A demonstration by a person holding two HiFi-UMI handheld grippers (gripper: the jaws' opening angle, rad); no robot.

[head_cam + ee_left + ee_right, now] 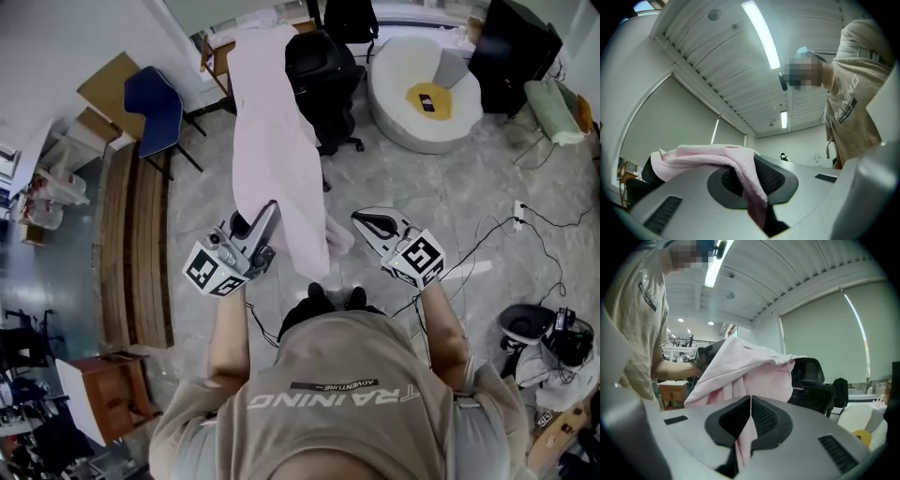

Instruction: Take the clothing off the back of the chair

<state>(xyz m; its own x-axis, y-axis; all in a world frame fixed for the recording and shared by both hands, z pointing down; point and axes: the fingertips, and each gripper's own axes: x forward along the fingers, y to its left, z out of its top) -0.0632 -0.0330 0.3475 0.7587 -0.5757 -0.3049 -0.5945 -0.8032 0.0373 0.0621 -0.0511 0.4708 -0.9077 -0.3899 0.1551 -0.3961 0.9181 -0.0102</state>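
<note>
– Jaws, left gripper [265, 217]: state?
– Nearly together, pinching a fold of the pink clothing [272, 141]. The cloth comes out of the gap and drapes across one pad.
– Right gripper [367, 223]?
– Jaws closed on another fold. A pink strip hangs down between the pads.
– Where does the clothing lie?
– It stretches from both jaws up and away, above the floor [450, 197], with its near edge held between the two grippers. The black chair [323, 80] stands just beside its far half. Contact there cannot be confirmed.
</note>
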